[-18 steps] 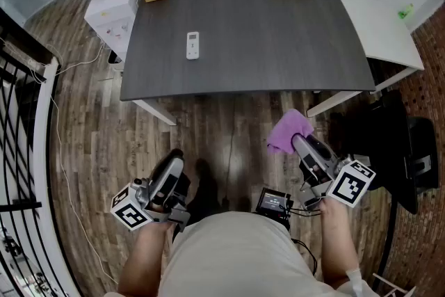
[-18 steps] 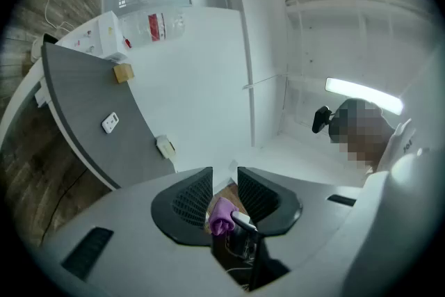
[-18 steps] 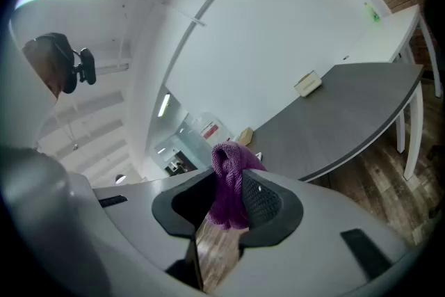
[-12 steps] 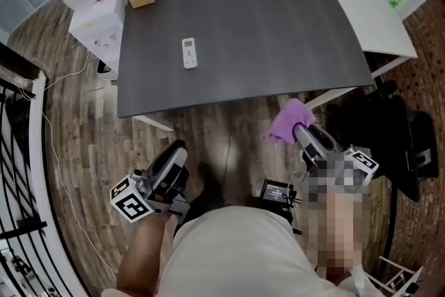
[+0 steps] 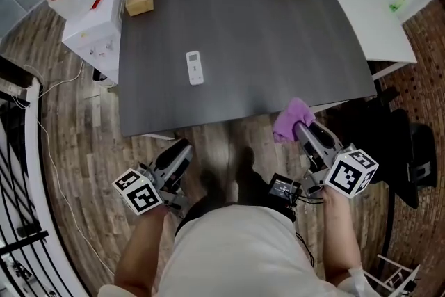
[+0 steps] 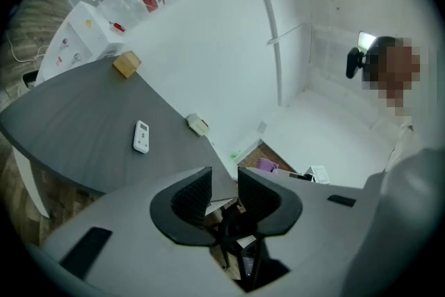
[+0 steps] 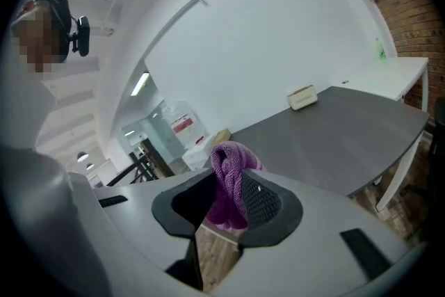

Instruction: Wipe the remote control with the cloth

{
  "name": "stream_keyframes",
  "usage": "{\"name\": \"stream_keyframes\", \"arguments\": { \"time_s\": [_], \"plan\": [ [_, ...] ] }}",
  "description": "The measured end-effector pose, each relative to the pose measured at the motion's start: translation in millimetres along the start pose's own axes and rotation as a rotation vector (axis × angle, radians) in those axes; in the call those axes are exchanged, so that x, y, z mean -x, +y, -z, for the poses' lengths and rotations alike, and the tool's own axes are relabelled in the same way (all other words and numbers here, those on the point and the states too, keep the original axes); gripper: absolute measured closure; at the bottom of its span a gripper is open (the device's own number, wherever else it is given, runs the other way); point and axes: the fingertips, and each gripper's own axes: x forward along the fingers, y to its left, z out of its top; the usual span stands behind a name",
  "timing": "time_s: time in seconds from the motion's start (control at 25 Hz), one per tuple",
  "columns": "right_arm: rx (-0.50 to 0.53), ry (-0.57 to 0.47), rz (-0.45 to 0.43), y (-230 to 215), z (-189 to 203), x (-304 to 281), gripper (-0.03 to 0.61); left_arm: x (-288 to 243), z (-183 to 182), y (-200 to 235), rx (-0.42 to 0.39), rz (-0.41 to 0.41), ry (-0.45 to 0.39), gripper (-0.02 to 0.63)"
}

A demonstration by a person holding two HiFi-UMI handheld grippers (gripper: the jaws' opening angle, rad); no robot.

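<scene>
A small white remote control lay on the left half of the dark grey table. At its near edge the right gripper clenched a crumpled purple cloth; the left gripper stood slightly parted, empty.

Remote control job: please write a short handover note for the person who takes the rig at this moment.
Left gripper: empty, jaws slightly apart, low before the table.
Right gripper: shut on the purple cloth, at the table's near edge.
Remote control: flat on the table's left half, untouched.
Done: cloth in grip.
Left: bring cloth to remote, wipe it.
</scene>
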Motion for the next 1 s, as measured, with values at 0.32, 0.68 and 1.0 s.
{"name": "stream_keyframes", "arguments": {
  "time_s": [0.32, 0.68, 1.0],
  "plan": [
    [0.069, 0.156, -0.099, -34.5, -7.9, -93.2, 0.471, -40.0, -18.9, 49.2, 0.018, -0.135, -0.019, 0.517],
    [0.149, 0.326, -0.24, -64.7, -26.3, -186.3, 0.471, -86.7, -39.1, 114.1, 0.041, -0.337, -0.019, 0.517],
    [0.452, 0.464, -0.215, -45.0, -4.4, -253.7, 0.471, -104.4, -56.1, 170.2, -0.01, -0.401, 0.114, 0.518]
  ]
}}
